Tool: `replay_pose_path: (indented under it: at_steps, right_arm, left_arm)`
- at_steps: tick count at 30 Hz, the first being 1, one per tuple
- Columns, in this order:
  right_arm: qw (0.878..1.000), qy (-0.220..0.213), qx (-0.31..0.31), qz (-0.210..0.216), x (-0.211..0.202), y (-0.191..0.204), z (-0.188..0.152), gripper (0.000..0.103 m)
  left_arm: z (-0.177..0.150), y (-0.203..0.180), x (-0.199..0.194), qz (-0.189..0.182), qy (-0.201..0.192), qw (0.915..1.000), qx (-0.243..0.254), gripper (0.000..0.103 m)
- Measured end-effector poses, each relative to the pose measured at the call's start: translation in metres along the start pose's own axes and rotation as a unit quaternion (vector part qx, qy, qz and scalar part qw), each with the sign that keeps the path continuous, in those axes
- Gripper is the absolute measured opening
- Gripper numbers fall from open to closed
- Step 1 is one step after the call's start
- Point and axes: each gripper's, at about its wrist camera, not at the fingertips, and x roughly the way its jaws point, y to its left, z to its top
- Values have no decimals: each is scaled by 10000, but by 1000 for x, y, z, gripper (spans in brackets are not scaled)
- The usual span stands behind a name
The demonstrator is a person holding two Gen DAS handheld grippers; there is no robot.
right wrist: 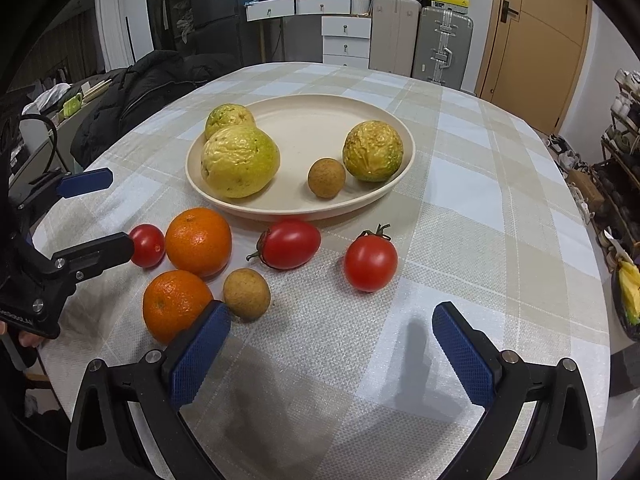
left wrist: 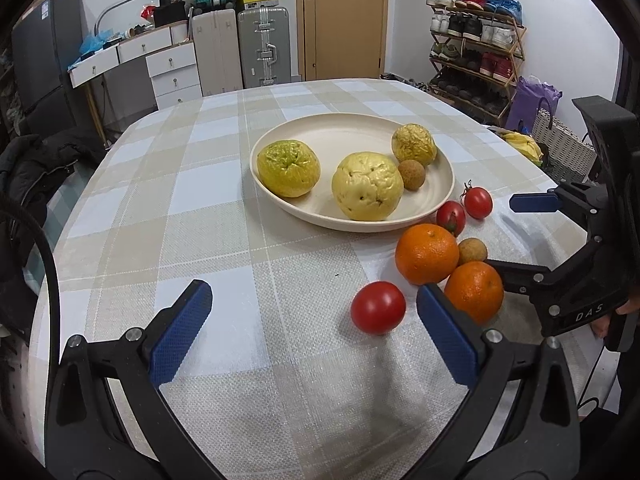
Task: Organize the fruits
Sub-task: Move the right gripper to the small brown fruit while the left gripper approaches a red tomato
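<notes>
Round, smooth fruit crowds the surface (right wrist: 460, 208) beside the plate (right wrist: 394, 192) — both hand-held grippers, left (left wrist: 314, 334) and right (right wrist: 330, 354), are spread and empty. Likely risk: a finger nudging an orange (right wrist: 176, 306) or tomato (right wrist: 370, 258) sets it rolling off the edge.

4 fruits in plate (left wrist: 442, 188), 7 beside

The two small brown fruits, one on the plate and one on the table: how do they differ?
The brown fruit on the plate lies inside the plate, next to a wrinkled yellow fruit. The brown fruit on the table lies on the cloth, beside two oranges. Both are round, rough and tan, similar in size.
</notes>
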Motion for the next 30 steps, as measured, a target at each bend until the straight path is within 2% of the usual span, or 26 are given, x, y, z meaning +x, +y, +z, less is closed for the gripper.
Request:
replay_pose_path:
  at_steps: [13, 19, 21, 23, 25, 30]
  right_arm:
    - [9996, 203, -179, -92, 1, 2, -4, 103]
    - [9998, 77, -188, -21, -2, 6, -3, 102]
    - [9998, 56, -191, 4, -2, 7, -3, 99]
    - [9997, 24, -207, 146, -3, 10, -2, 85]
    - [9996, 12, -209, 178, -3, 11, -1, 78]
    - [9993, -22, -171, 343, -5, 14, 0, 69]
  left_arm:
    - [-1, -1, 4, -4, 82, 10000, 25, 102]
    - [-2, -3, 6, -3, 143, 9999, 73, 102]
    - [-2, -3, 6, 4, 168, 9998, 87, 102]
    - [-3, -4, 7, -3, 218, 9997, 117, 102]
    - [-3, -6, 7, -7, 249, 9996, 164, 102]
    - [-4, -9, 10, -29, 353, 9991, 247, 102]
